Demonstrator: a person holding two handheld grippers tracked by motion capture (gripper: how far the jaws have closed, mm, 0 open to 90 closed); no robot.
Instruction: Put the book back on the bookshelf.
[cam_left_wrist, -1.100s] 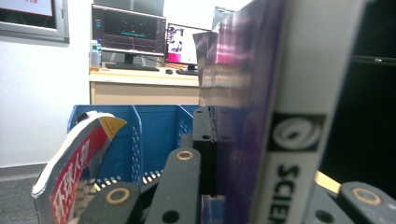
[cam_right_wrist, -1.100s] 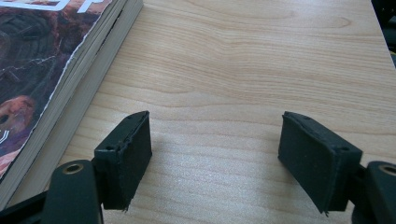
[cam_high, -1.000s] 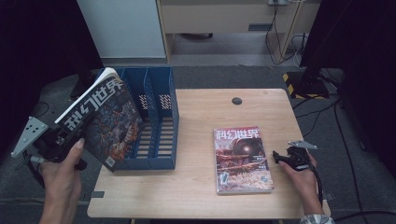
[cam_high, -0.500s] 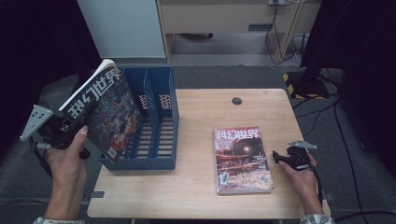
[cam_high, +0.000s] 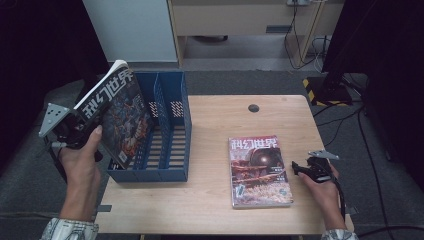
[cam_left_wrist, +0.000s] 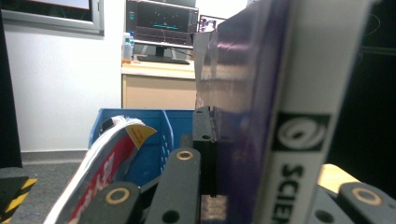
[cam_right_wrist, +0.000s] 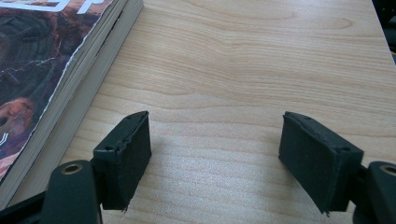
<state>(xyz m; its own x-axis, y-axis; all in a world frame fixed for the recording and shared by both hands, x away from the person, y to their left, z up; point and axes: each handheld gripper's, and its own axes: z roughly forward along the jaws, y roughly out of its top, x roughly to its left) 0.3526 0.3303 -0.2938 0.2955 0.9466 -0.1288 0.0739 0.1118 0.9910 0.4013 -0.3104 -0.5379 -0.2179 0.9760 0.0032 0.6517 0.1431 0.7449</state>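
My left gripper (cam_high: 94, 129) is shut on the edge of a magazine (cam_high: 116, 112) with a dark illustrated cover, held tilted over the left side of the blue file rack (cam_high: 170, 150). In the left gripper view the magazine's white spine (cam_left_wrist: 299, 116) stands upright between the jaws, with the rack (cam_left_wrist: 159, 133) behind it. A small stack of similar magazines (cam_high: 259, 170) lies flat on the wooden table (cam_high: 215, 120). Just right of that stack my right gripper (cam_high: 298, 169) rests low on the table, open, with bare wood between its pads (cam_right_wrist: 123, 156). The stack's edge (cam_right_wrist: 70, 93) is at its left.
A curled red-and-white magazine (cam_left_wrist: 102, 168) leans at the lower left of the left gripper view; whether it sits in the rack is unclear. A small dark round hole (cam_high: 253, 108) marks the table's far side. Cabinets (cam_high: 130, 30) and cables (cam_high: 320, 45) stand beyond the table.
My left hand has carried the magazine a little farther from the person, along the rack's left side. The right gripper and the stack have not moved.
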